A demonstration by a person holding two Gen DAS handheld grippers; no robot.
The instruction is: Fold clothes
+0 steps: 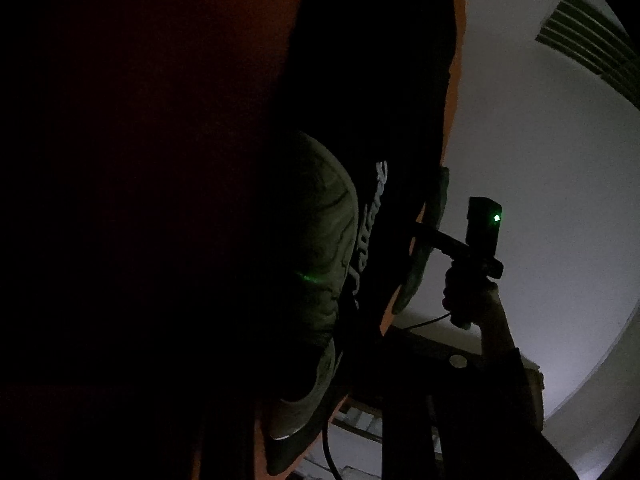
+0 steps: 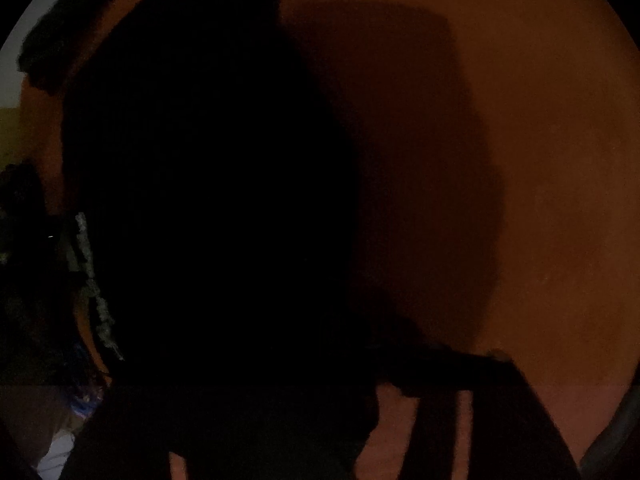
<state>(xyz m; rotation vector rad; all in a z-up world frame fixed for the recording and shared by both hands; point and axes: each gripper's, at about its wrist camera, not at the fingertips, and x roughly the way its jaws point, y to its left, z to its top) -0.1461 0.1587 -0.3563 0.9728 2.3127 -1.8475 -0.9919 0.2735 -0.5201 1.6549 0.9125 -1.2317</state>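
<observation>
A slatted vent (image 1: 592,36) sits at the upper right in the pale ceiling (image 1: 540,168). An orange tabletop (image 2: 540,140) fills the right wrist view's right side.

Left wrist view upward, right downward; both near black garment (image 1: 372,80).

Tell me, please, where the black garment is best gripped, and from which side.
Probably its free right-hand edge in the right wrist view, where the black garment ends on the bare orange surface. Come from that orange side, low along the surface: the edge is clearly outlined there, while the rest is too dark to read folds or a collar.
</observation>
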